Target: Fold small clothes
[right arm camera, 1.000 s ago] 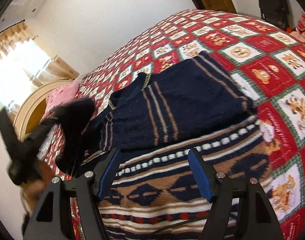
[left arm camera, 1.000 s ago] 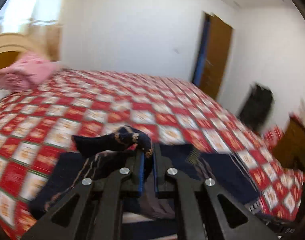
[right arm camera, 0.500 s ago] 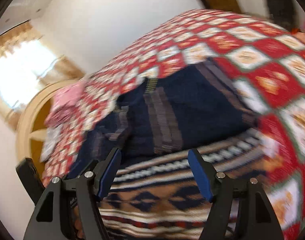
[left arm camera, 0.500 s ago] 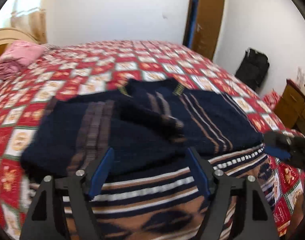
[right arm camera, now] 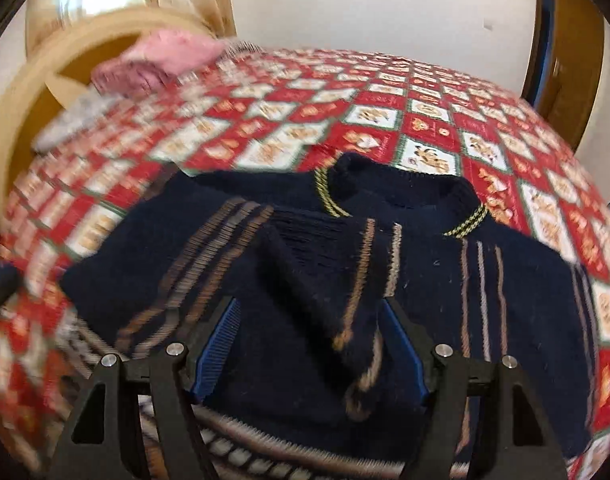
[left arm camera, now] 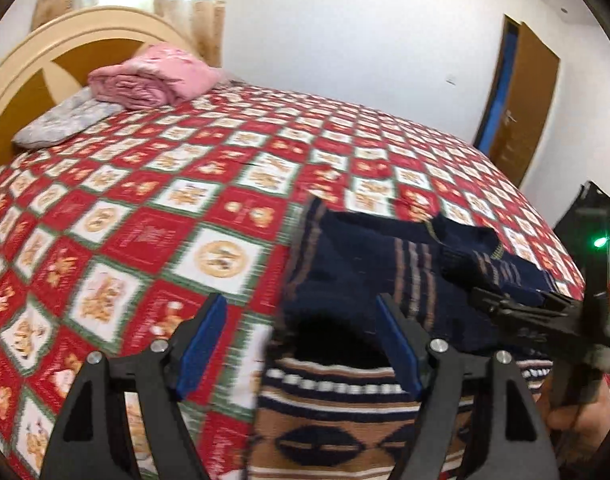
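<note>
Black grippers [left arm camera: 299, 344], blue pads, seemingly silver screws.

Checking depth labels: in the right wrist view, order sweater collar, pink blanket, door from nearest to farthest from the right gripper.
1. Sweater collar: just ahead of the right gripper, middle of the view, on the navy sweater.
2. Pink blanket: upper left, at the head of the bed by the headboard.
3. Door: upper right, beyond the bed.

White walls [left arm camera: 345, 32], arched headboard [left arm camera: 45, 64], brown door [left arm camera: 525, 100]
</note>
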A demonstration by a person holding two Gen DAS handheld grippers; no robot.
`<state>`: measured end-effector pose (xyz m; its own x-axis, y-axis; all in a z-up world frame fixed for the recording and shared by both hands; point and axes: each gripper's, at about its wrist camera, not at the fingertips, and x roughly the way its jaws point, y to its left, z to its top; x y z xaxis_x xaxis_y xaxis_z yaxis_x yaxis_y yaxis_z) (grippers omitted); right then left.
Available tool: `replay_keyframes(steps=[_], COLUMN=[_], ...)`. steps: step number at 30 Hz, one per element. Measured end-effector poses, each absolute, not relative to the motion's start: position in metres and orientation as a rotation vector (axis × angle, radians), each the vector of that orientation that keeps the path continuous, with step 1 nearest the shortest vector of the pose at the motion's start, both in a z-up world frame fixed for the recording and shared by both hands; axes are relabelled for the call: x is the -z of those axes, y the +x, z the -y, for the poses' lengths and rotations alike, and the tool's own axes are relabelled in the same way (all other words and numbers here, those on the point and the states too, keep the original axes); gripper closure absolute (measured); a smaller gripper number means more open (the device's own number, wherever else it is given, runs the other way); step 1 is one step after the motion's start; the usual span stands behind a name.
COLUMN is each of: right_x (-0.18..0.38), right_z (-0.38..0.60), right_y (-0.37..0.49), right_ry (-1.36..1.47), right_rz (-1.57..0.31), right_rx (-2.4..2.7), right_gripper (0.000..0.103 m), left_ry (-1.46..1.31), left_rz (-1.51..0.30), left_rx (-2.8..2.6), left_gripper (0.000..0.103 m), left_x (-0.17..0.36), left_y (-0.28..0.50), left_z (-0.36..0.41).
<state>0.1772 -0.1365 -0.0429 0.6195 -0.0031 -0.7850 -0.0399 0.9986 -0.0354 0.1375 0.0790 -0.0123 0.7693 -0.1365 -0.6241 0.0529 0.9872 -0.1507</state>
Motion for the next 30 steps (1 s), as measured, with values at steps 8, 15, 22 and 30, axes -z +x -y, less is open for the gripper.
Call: replay_keyframes(steps=[8,15,22,30], right_x=[0.017,0.023,0.076,0.011], right_z=[0.205,0.299,0.338,0.33], right_y=[0.162,0.095,0.069,0.028], right_ry=[0.216,0.456,0.779,0.382], right_rz=[-0.81,-0.701,-0.801,-0.722], right_rx=[-0.018,0.087,-0.038,0.192], right_gripper=[0.096,0.096,0.08,0.06], left_ry=[-0.196,-0.154,-0.142,-0.1], left_rz=[-0.729,-0.704,-0.755,-0.739], left_rx=[0.096,0.13,0.16,0.13], left_gripper=[0.025,0.025,0.025,0.025], left_x=[0.023,0.018,0.028,0.026], left_y=[0.146,0.144,0.148,0.147], left_z=[-0.092,-0.076,-0.055,-0.055])
